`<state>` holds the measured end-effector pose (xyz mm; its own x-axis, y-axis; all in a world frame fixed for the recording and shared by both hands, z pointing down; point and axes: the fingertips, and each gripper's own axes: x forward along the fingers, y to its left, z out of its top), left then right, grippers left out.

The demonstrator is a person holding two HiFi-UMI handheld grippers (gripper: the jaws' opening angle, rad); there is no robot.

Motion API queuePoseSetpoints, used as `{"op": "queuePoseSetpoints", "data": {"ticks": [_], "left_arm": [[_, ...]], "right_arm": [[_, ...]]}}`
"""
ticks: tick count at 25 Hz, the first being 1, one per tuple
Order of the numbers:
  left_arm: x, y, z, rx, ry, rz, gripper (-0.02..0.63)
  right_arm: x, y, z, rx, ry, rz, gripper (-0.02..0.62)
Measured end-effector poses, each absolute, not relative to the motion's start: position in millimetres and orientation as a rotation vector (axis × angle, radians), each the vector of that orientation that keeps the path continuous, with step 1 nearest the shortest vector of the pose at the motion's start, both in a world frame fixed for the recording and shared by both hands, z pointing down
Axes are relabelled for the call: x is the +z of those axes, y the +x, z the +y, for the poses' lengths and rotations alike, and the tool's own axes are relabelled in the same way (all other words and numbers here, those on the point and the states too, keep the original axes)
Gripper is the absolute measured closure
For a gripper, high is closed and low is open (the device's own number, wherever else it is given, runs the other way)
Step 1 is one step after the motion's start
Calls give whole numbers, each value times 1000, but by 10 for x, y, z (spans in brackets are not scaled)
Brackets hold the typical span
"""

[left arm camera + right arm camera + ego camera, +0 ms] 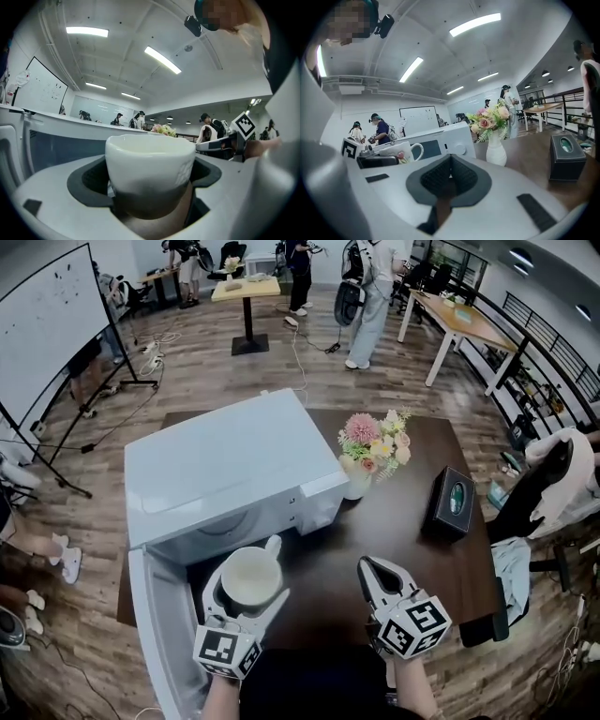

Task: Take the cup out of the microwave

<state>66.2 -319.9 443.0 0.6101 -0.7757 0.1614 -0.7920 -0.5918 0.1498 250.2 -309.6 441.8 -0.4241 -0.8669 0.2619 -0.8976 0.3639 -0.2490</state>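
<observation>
My left gripper (247, 589) has its jaws clamped around the white cup (251, 574). It holds the cup upright, just in front of the microwave (225, 465), beside the open door (157, 634) and above the bench (412, 545). My right gripper (371, 568) hovers alongside, jaws pressed together on nothing.

Light-grey left claw (247, 583) and right claw (373, 567), black-padded, checker-marked cubes (226, 651)

The right hand-held gripper (450, 159) (jaws together, empty) faces the microwave (445, 138) and flower vase (496, 151).
</observation>
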Motion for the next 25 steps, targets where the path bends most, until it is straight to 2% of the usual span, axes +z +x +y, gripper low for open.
{"op": "queuePoseSetpoints", "data": {"ticks": [25], "left_arm": [[4513,739,-3099,144,2601,-1301,126]], "right_arm": [[4606,2473,-2876,631,1584,-2499,601]]}}
